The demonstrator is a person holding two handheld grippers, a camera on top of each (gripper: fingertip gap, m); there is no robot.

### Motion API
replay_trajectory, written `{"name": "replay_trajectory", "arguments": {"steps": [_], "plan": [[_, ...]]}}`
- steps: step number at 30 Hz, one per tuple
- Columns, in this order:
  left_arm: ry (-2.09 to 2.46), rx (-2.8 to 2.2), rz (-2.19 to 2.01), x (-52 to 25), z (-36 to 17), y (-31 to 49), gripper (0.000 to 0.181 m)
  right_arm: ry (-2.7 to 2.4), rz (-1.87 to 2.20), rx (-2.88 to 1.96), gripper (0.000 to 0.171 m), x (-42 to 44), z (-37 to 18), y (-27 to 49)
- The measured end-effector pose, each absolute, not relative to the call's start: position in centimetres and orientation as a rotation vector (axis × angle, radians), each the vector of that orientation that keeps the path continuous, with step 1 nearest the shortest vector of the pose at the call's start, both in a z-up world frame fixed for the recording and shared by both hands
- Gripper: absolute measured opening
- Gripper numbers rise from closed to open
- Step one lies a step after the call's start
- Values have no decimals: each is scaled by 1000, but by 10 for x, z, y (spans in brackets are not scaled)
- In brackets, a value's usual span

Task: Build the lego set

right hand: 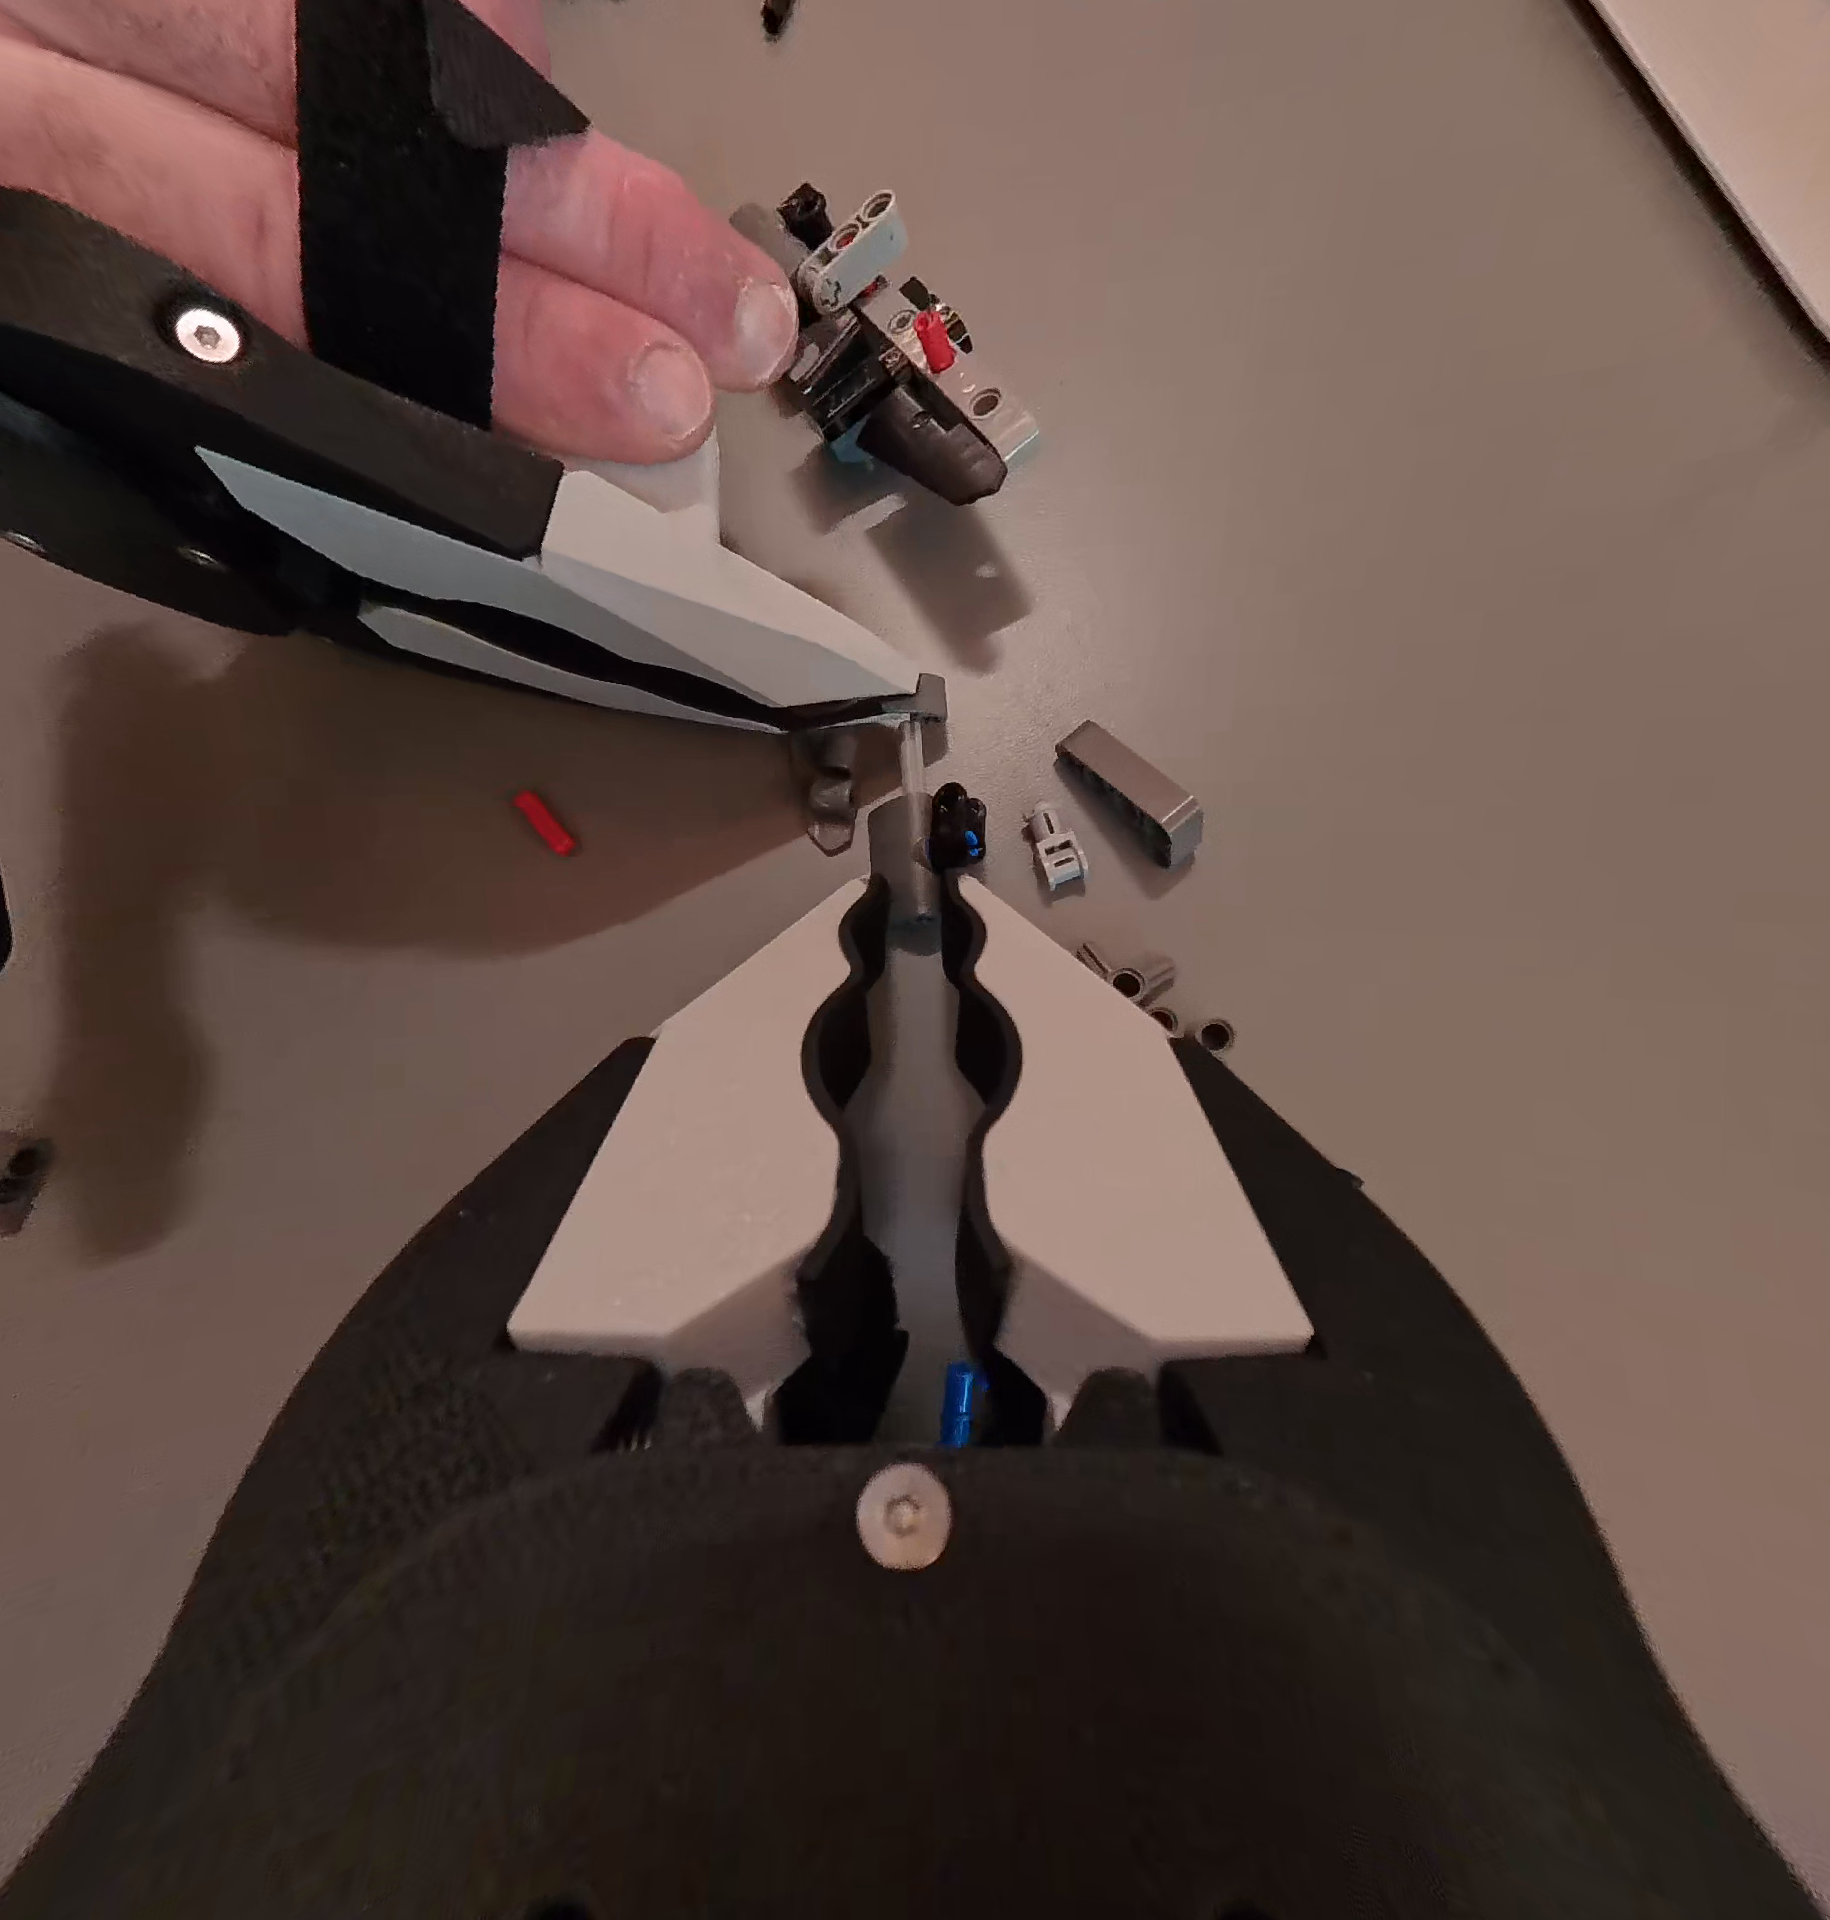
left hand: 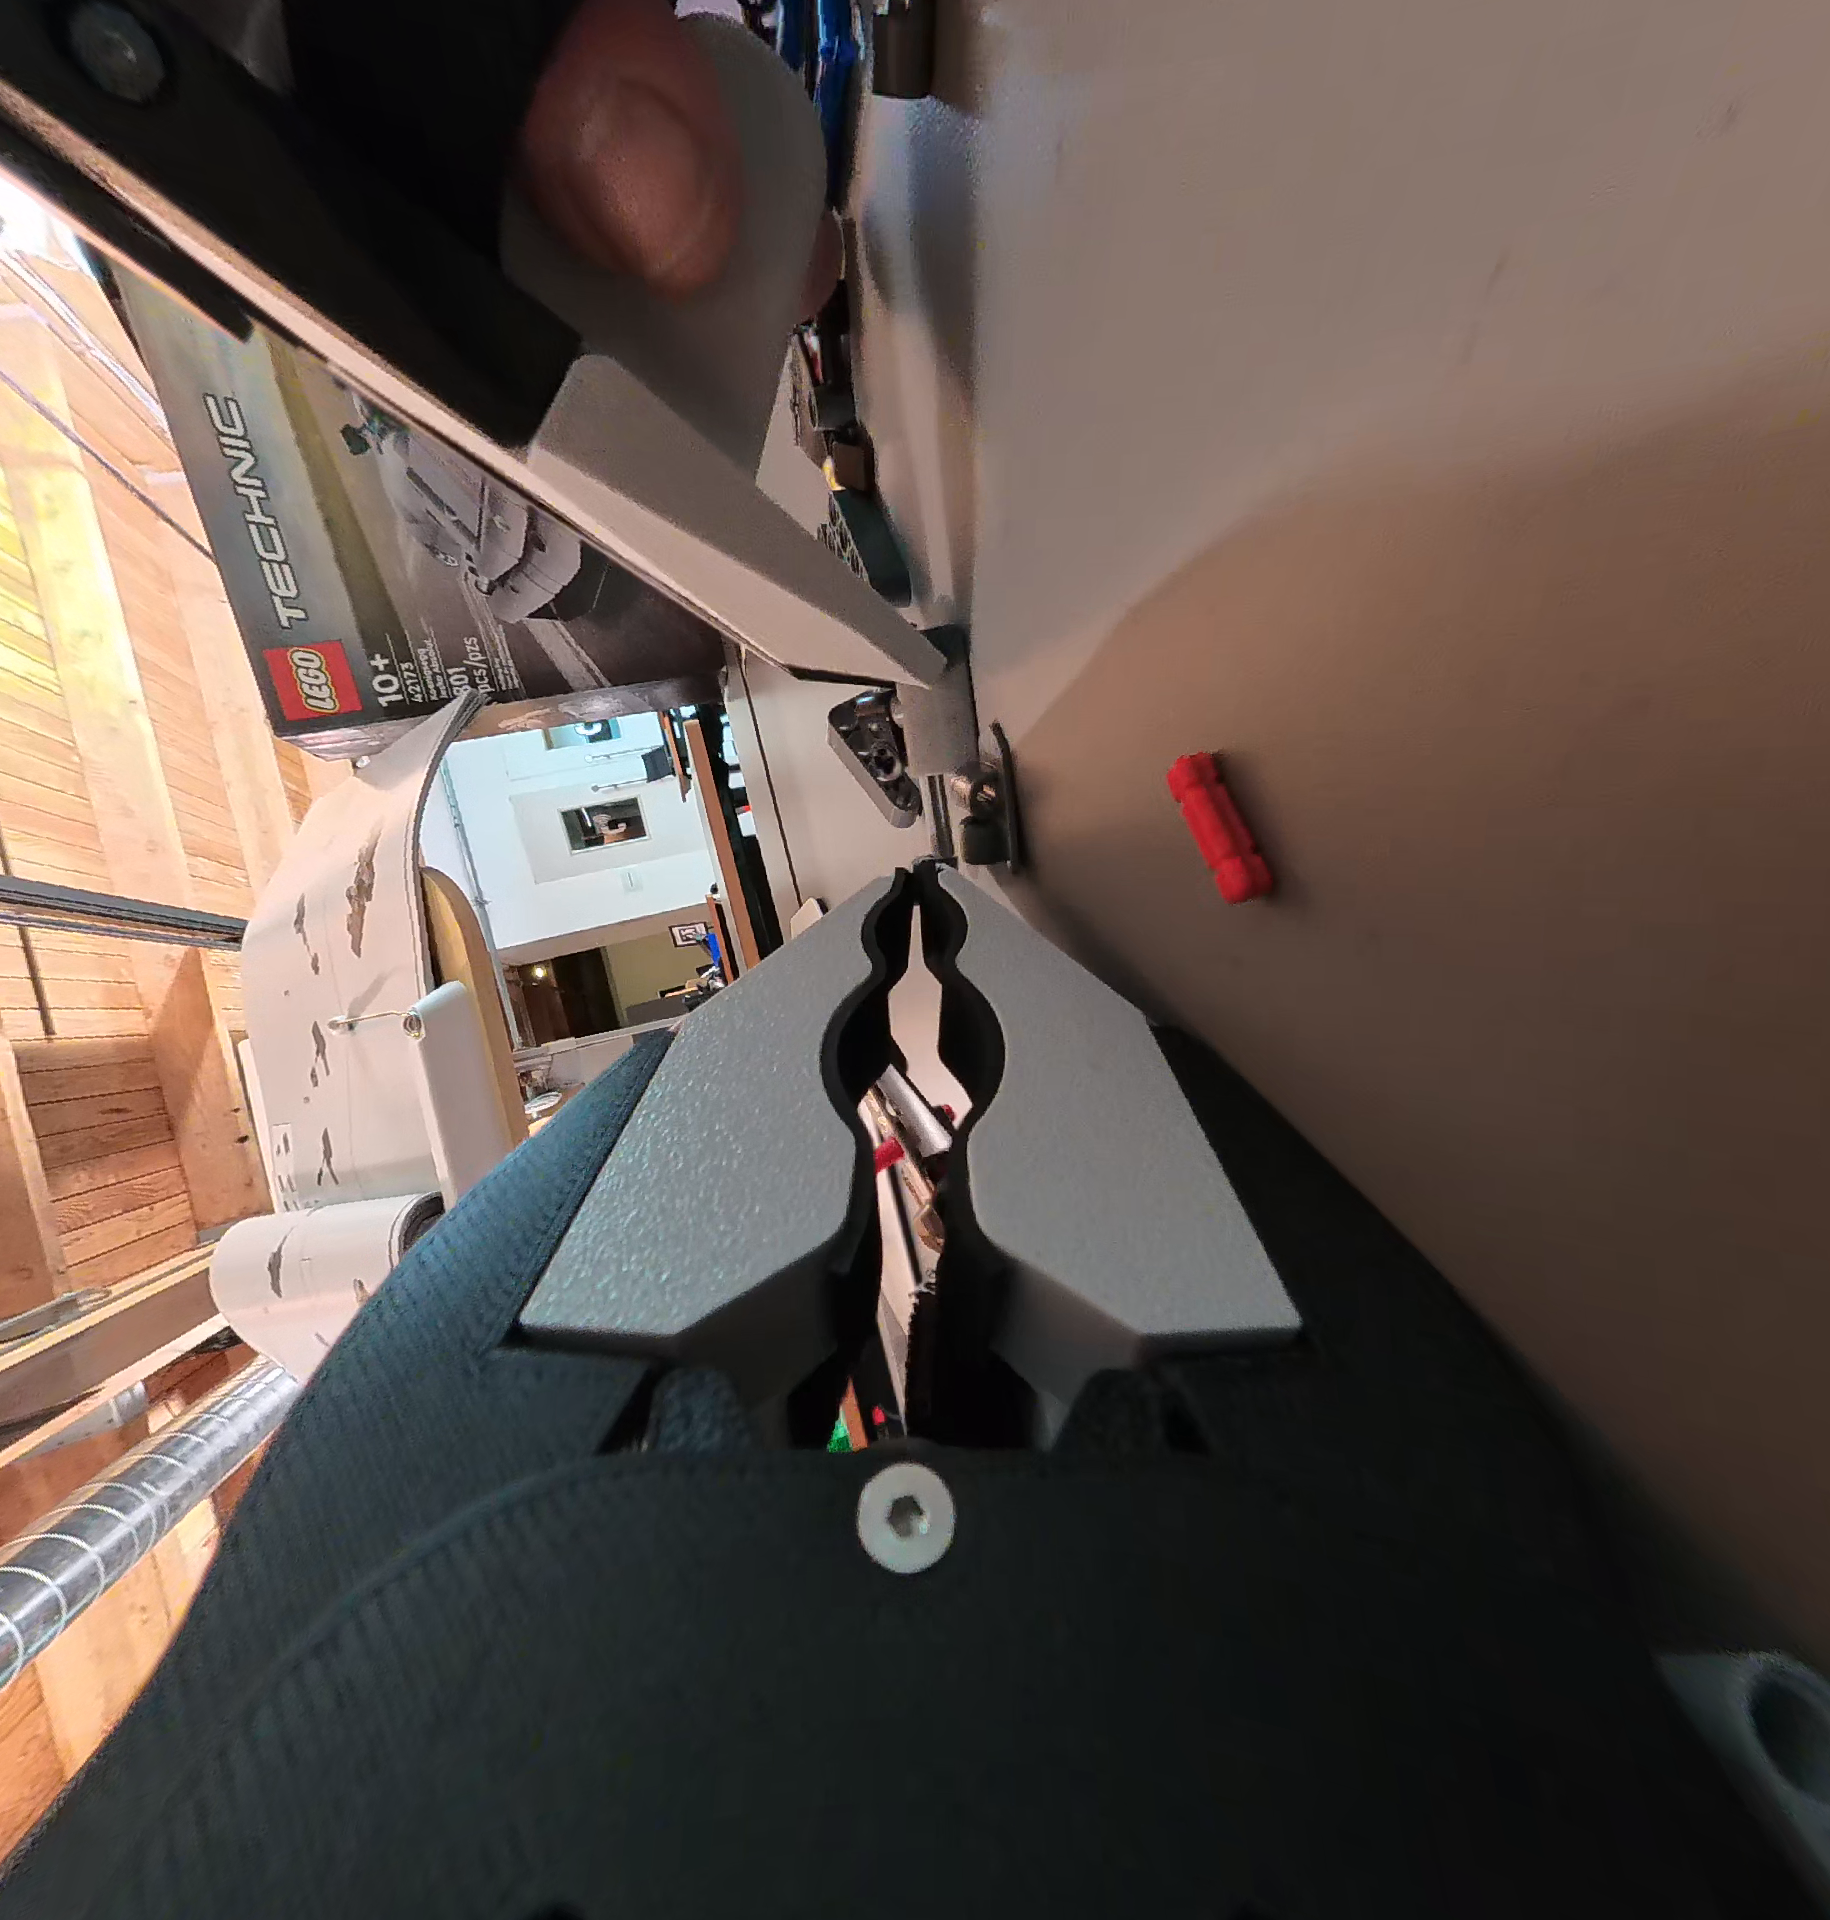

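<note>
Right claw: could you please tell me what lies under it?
Through the gap in the right claw, a blue pin shows near its base, with table. Anything beneath its fingers and black body is covered.

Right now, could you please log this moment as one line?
step: joining | left gripper: shut on grey bracket | right gripper: shut on grey peg | red pin: loose on table

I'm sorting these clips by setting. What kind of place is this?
Probably an indoor workshop or hobby space with a flat grey table: loose building pieces such as a red pin lie on it, the set's box stands behind, and wood-panelled walls show beyond.
</note>
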State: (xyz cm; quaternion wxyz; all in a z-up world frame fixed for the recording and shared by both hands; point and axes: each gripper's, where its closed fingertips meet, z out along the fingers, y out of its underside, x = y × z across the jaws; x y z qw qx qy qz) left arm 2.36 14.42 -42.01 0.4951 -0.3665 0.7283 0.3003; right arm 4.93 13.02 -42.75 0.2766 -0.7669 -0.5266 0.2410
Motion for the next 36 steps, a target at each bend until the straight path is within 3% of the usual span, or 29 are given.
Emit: {"name": "replay_trajectory", "arguments": {"steps": [6, 8, 12, 26, 29, 36], "plan": [[1765, -884, 721, 24, -420, 143, 0, -1434, 621, -2051, 9, 50, -427, 127], [1765, -883, 719, 24, -420, 143, 0, -1435, 570, -2048, 24, 53, -425, 129], [1767, -885, 715, 25, -421, 143, 0, -1480, 528, -1976, 33, 49, -421, 132], [1775, -890, 722, 23, -421, 143, 0, -1632, 556, -1881, 20, 40, -428, 131], [1769, -891, 723, 23, -421, 144, 0, -1561, 639, -1904, 1, 40, -418, 135], [1772, -903, 715, 23, -422, 144, 0, -1624, 574, -1901, 12, 43, -421, 131]]}}
